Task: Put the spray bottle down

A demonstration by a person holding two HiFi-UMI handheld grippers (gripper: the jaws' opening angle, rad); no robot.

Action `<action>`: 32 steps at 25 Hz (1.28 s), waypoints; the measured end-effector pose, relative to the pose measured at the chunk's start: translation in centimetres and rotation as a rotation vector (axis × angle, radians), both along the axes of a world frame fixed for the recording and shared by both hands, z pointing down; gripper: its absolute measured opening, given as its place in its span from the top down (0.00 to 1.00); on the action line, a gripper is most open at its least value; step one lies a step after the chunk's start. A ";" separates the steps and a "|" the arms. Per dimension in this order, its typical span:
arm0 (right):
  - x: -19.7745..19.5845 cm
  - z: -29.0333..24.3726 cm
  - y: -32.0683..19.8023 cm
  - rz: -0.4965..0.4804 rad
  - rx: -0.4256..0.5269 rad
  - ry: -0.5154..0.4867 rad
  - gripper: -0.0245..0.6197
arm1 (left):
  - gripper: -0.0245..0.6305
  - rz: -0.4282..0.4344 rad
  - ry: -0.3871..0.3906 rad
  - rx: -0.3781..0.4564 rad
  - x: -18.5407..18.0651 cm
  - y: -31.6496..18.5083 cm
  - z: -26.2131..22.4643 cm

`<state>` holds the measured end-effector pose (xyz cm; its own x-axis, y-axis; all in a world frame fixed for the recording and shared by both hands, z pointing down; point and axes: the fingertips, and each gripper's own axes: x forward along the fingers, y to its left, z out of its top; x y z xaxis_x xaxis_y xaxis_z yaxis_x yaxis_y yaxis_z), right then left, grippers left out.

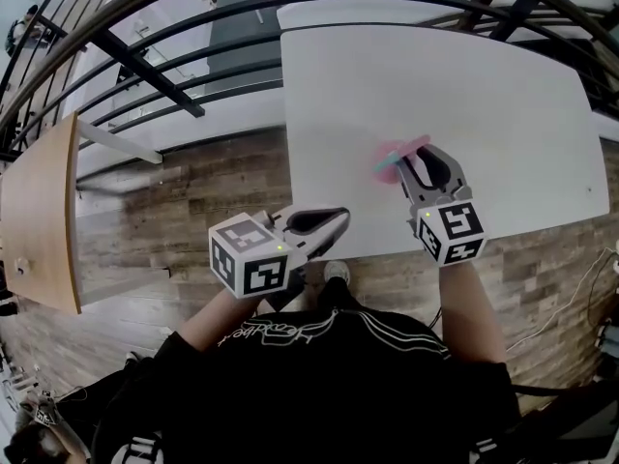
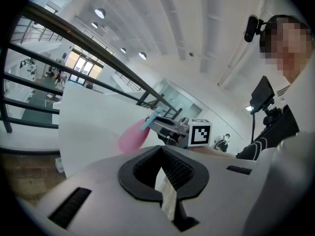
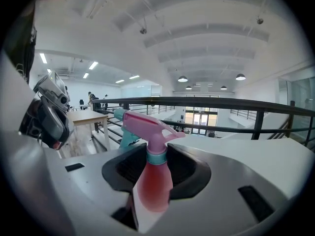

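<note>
R gripper (image 1: 416, 159) is clamped on the spray bottle (image 3: 154, 181); its pads pinch the pink body, w/ the teal collar, pink trigger head and teal nozzle rising above the grip; the nozzle points to the right gripper view's left. In the head view the bottle is over the white table (image 1: 464, 85), right of centre; whether its base touches the top can't be told. L gripper (image 1: 334, 217) is closed w/ nothing between the jaws; only an oval gap shows behind the meeting tips; it hangs at the table's near edge, apart from the bottle, tips aimed toward R gripper. Wood-plank floor (image 1: 193, 191) lies left of the table; a dark railing (image 1: 145, 66) runs beyond it; a wooden tabletop (image 1: 44, 220) sits far left.
</note>
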<state>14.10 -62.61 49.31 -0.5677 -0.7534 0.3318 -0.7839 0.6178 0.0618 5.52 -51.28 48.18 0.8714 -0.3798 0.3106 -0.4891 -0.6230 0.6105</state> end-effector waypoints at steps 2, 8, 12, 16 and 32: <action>0.0 0.1 -0.2 0.002 0.007 -0.010 0.76 | 0.95 -0.003 -0.004 0.000 -0.1 -0.2 0.2; -0.1 0.1 -0.7 0.000 0.003 -0.022 0.76 | 0.95 -0.012 -0.002 -0.006 -0.4 -0.3 0.3; -0.4 0.1 -0.8 -0.005 -0.005 -0.029 0.76 | 0.95 -0.016 -0.002 -0.011 -0.7 0.0 0.5; -0.1 0.1 -0.8 0.010 -0.002 -0.040 0.76 | 0.95 -0.024 -0.008 -0.001 -0.8 0.1 0.2; -0.4 -3.5 6.3 0.051 0.026 -0.072 0.76 | 0.95 -0.001 0.000 0.087 -1.9 3.9 -2.5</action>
